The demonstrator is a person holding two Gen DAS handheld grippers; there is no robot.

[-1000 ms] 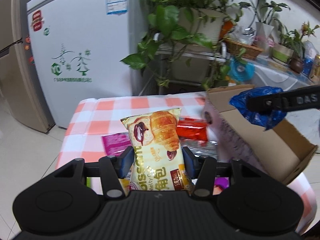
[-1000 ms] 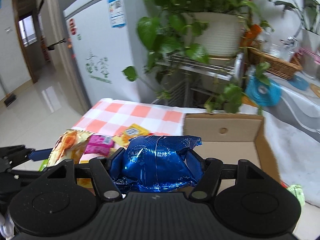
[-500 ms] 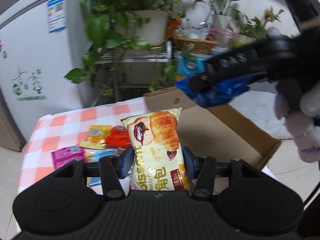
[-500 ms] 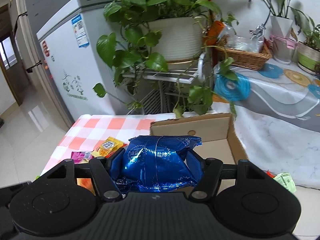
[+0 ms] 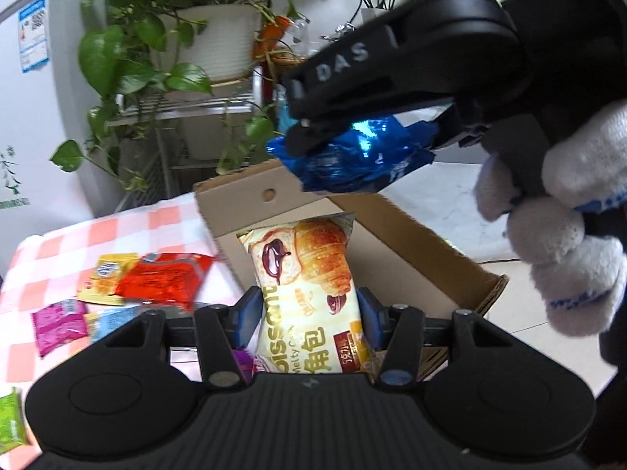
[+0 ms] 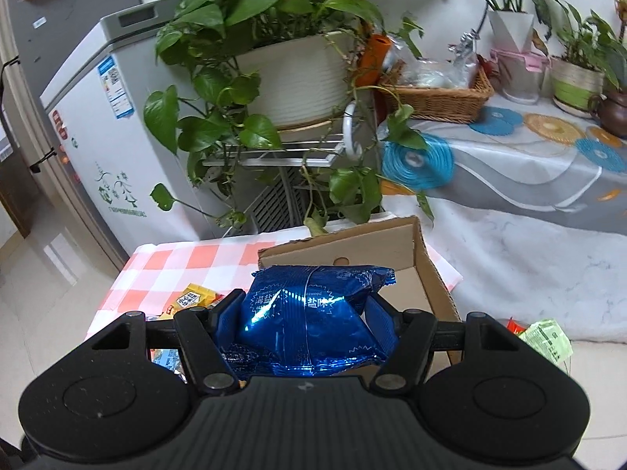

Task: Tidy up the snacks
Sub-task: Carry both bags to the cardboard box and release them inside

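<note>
Overhead, blue snack pack point(image 5: 352, 156) gripped, croissant pack point(image 5: 309, 293) apparently above cardboard box point(image 5: 411, 270)

Box point(image 5: 415, 258) interior open from above; right gripper point(image 5: 313, 133) w/ blue pack point(image 5: 352, 156) hangs over its far end; loose snacks point(image 5: 156, 278) crowd cloth left.

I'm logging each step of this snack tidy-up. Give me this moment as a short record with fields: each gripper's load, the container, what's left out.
left gripper: jaws shut on croissant packet
right gripper: jaws shut on blue packet
container: cardboard box, open, on checked tablecloth
box contents: none visible
left out: red packet, yellow packet, magenta packet
</note>
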